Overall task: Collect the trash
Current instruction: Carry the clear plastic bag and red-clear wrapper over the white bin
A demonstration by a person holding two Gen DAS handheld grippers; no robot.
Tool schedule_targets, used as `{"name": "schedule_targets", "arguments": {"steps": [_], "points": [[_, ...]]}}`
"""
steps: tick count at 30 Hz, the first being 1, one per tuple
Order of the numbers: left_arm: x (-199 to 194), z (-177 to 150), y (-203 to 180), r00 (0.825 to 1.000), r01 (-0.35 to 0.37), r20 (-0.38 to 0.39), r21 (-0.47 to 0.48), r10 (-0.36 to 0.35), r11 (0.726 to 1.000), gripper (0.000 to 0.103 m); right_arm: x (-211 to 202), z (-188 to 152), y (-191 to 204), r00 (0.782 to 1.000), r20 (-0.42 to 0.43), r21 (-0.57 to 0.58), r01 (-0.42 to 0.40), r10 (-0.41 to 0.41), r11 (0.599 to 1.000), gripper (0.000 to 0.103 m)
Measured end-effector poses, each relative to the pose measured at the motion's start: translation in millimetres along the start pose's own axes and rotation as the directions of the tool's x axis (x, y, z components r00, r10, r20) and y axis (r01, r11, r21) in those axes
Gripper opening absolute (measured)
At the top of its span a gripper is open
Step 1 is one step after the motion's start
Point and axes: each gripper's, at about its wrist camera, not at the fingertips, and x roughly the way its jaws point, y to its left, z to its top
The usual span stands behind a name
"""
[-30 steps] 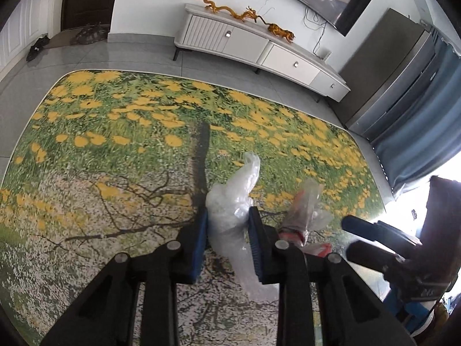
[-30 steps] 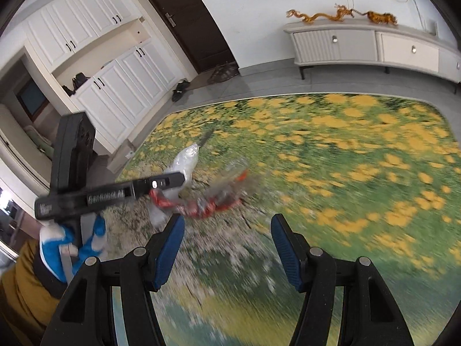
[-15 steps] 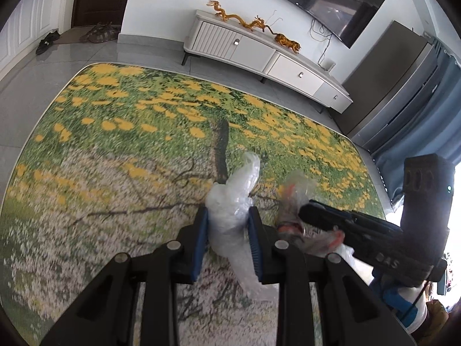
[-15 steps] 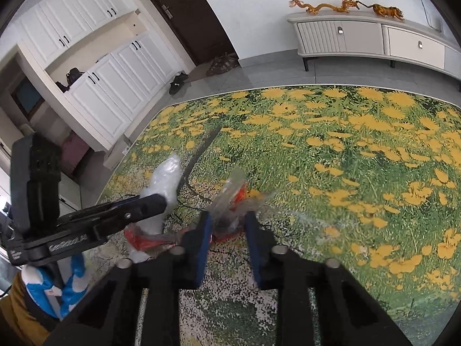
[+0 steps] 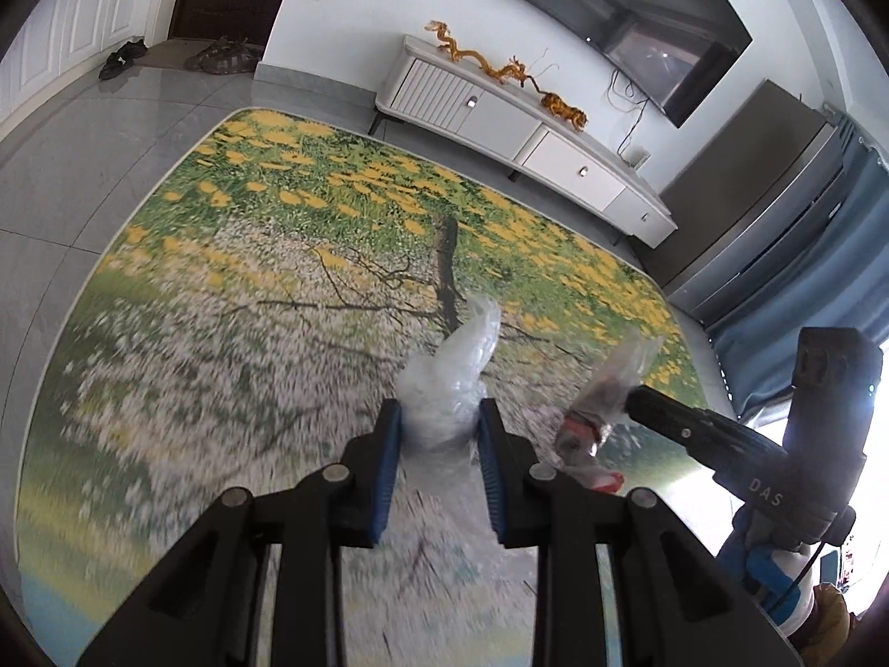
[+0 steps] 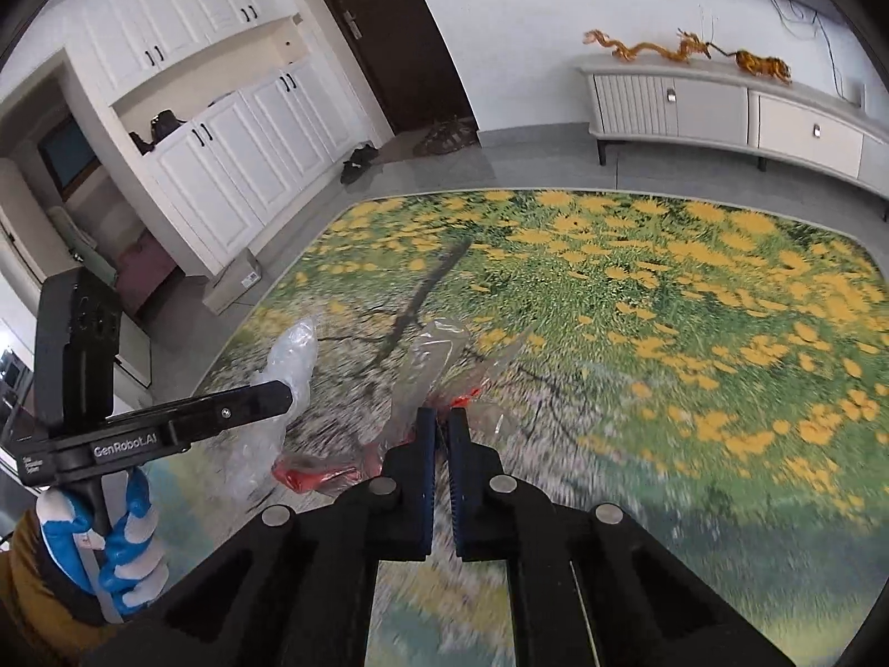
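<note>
Wrapper now pinched: right gripper jaws snapped closed on it, seemingly lifted off rug. Left gripper stays clamped on bag.

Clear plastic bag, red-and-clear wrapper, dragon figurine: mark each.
clear plastic bag (image 5: pixel 444 400): left wrist view, crumpled middle between the pads.
red-and-clear wrapper (image 6: pixel 428 361): right wrist view, clear upper flap above the jaws.
dragon figurine (image 6: pixel 650 49): right wrist view, mid-body on the cabinet top.

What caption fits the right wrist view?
Right tongs shut on a clear and red wrapper above the flowered rug.
</note>
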Motion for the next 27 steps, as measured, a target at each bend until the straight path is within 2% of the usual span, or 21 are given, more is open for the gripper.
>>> {"name": "schedule_targets", "arguments": {"steps": [13,19,27], "points": [[-63,-44,-54,0.998,0.014,0.066,0.086,-0.020,0.996,0.025,-99,-31,24,0.994,0.096,-0.030,0.051,-0.048,0.998,0.005],[-83,-57,-87,0.995,0.008,0.098,0.131,-0.021,0.991,0.025,-147,-47,27,0.985,0.157,-0.023,0.072,-0.068,0.997,0.005],[-94,-72,-122,0.994,0.019,0.099,0.180,-0.037,0.983,0.025,-201,-68,22,0.969,0.231,0.004,0.092,-0.091,0.996,0.005]]}}
